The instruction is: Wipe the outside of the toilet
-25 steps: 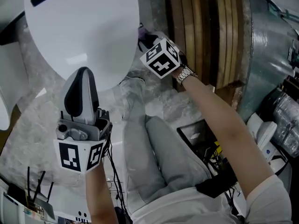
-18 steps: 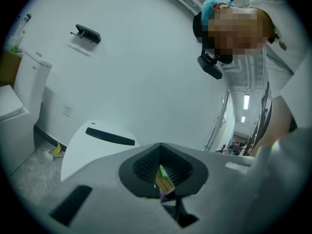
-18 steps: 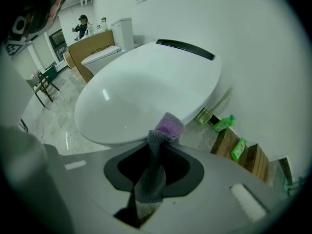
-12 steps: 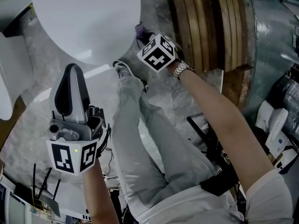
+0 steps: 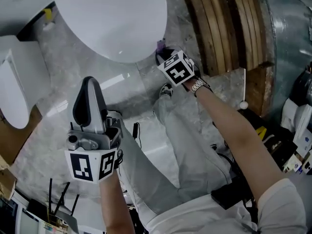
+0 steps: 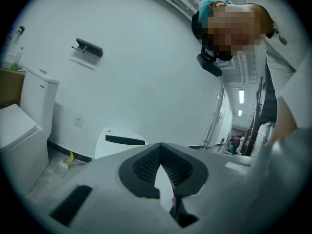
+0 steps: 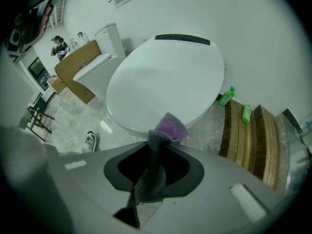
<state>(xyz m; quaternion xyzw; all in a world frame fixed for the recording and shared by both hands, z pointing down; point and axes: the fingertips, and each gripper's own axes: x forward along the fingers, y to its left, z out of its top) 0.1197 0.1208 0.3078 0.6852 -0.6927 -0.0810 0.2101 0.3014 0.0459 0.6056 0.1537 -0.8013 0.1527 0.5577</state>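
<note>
The white toilet (image 5: 109,18) with its lid down fills the top of the head view and the middle of the right gripper view (image 7: 165,77). My right gripper (image 5: 165,53) is at the toilet's near right rim, shut on a grey and purple cloth (image 7: 168,128) whose purple end (image 5: 160,45) lies against the rim. The grey part of the cloth hangs down between that gripper's (image 7: 158,140) jaws. My left gripper (image 5: 88,84) hovers over the floor in front of the toilet, apart from it, shut with nothing in it (image 6: 163,167).
A second white toilet (image 5: 12,91) stands at the left beside a cardboard box (image 7: 78,69). Wooden planks (image 5: 224,23) with two green bottles (image 7: 225,97) lie right of the toilet. The person's leg and shoe (image 5: 165,89) are on the marble floor (image 5: 44,130). Cables lie at bottom left.
The head view has swung, so the toilet sits further right. My right gripper still holds the cloth at the rim. The leg and shoe have shifted right, away from the toilet.
</note>
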